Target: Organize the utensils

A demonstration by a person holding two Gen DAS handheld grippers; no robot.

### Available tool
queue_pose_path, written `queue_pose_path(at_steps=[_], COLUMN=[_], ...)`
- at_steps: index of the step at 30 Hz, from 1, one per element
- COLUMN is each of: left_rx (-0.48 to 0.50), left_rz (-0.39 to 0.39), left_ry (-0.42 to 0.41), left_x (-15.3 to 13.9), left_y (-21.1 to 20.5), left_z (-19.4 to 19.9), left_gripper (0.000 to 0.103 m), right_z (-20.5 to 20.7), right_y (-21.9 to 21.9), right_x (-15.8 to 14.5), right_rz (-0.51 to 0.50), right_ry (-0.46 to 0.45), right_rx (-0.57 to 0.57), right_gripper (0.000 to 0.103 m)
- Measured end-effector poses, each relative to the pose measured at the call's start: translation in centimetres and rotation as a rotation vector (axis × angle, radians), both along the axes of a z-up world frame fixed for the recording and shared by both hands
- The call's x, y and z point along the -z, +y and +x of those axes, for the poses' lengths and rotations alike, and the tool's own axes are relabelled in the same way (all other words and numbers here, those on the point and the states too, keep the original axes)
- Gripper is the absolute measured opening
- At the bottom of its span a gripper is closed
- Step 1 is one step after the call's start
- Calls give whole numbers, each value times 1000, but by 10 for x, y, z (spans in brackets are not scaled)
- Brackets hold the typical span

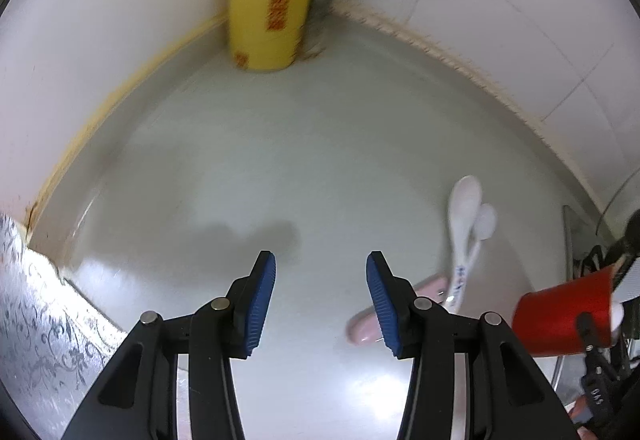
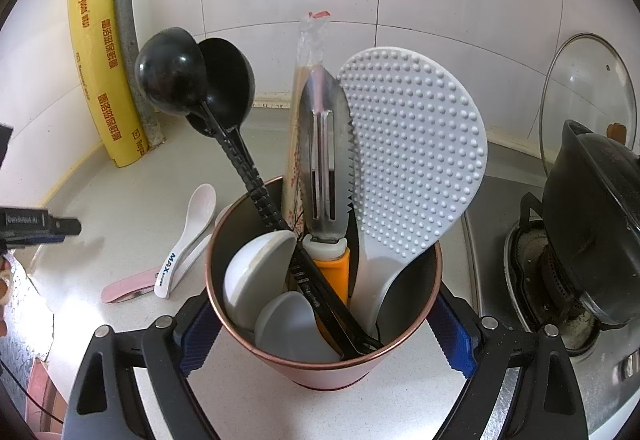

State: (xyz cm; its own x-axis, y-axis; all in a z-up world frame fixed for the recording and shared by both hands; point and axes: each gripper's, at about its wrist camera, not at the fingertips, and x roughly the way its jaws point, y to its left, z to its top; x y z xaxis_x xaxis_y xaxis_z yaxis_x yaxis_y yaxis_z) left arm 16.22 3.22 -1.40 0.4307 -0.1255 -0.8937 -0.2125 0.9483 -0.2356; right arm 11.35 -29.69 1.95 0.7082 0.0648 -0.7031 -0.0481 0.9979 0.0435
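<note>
The white spoons (image 1: 468,228) lie loose on the worktop (image 1: 280,159), two of them nested bowl against bowl, and they sit off to the right of the left gripper (image 1: 321,282), outside its jaws, not between them. Just nearer than the spoons, a pink utensil (image 1: 362,326) lies flat, its end tucked behind the right-hand jaw in the left wrist view. Those blue-padded jaws are spread with only bare worktop in the gap, nothing pinched. Over on the right, the right gripper (image 2: 324,336) has its jaws pressed against either side of the red utensil cup (image 2: 324,360), which stands upright on the worktop. Inside the cup: a black ladle (image 2: 192,83) leaning left, a steel peeler with an orange handle (image 2: 326,159), a white dimpled rice paddle (image 2: 412,151), pale spoons (image 2: 260,272) low in the cup, and a sleeve of chopsticks (image 2: 304,79) at the far side. From this view the loose spoons lie left of the cup, close by. Far left, a yellow roll of cling film (image 2: 104,79) stands in the tiled corner. To the right, a black pot (image 2: 596,224) sits on the stove burner, a glass lid (image 2: 588,91) propped against the wall behind it.
</note>
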Motion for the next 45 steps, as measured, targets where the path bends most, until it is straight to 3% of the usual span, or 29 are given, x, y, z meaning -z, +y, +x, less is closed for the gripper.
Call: queue_pose_path(at_steps=[2,5,8,19,25,35,45], left_rx=[-9,8,58,332,412,409,169], left_rz=[2,7,21,125,203,233,214], left_ry=[29,56,61,98,103,47,52], left_x=[7,15,22,40,44,43,43], left_y=[-1,-6,-18,-85,-112,-122,-67], left_z=[2,3,4,3,3,12,17], left_gripper=[60,64,83,85,85,85,85], right_z=[1,1,2,-1,-1,-2,0], right_y=[0,0,0,3,1,4,3], right_x=[0,1,2,1,1,-1,0], right_rz=[1,2,-1,-6,-6,-12,-14], right_ry=[0,1,6,-3,-1,-1,1], right_rx=[0,0,1,0,-1,-5,-2], right_gripper=[93,93,93,93,93,93,93])
